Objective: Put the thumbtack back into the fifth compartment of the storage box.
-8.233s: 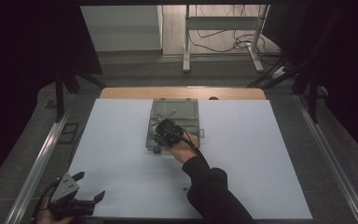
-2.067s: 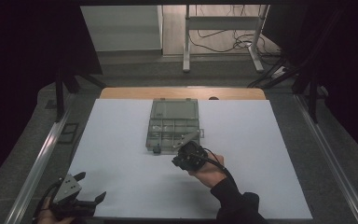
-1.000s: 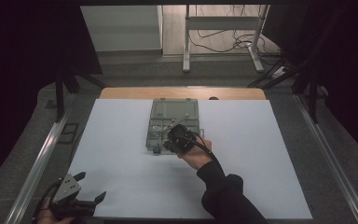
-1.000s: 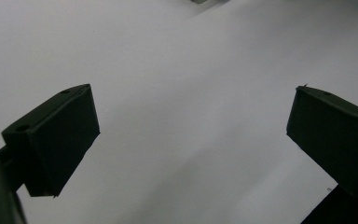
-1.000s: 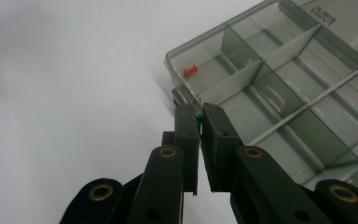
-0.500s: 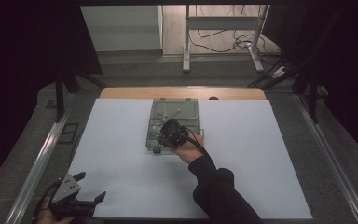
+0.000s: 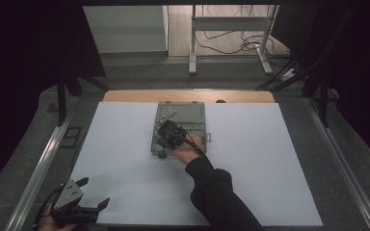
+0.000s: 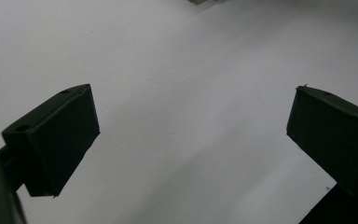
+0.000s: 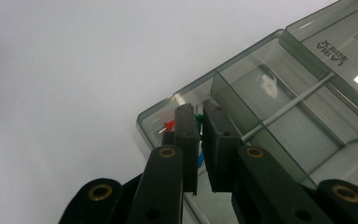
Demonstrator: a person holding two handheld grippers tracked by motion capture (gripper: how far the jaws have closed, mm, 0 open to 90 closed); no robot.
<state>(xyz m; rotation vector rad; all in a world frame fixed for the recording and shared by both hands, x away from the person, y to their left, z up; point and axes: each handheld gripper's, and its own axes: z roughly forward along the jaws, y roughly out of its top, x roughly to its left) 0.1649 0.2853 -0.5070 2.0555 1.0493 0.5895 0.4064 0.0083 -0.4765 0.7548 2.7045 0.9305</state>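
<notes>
A clear plastic compartment box [image 7: 182,114] lies at the far middle of the white table sheet [image 7: 250,159]. My right gripper [image 7: 163,140] hangs over the box's near left corner, held by a hand in a black sleeve. In the right gripper view its jaws [image 9: 198,115] stand almost together above a corner compartment of the box [image 9: 279,121]. A red pushpin [image 9: 168,125], a green one [image 9: 198,117] and a blue one [image 9: 200,161] lie there. The green pin shows in the slit at the tips; I cannot tell if it is pinched. My left gripper [image 7: 94,193] rests open at the near left edge, nothing between its jaws [image 8: 193,112].
A thin white rod [image 9: 289,108] lies across the box's partitions. A wooden strip [image 7: 188,96] borders the sheet at the far side, and metal rails [image 7: 43,163] run along both sides of the table. Dark floor and cables lie beyond.
My right gripper has moved left and slightly away from me, across the box to its near left corner. The left gripper has stayed in place.
</notes>
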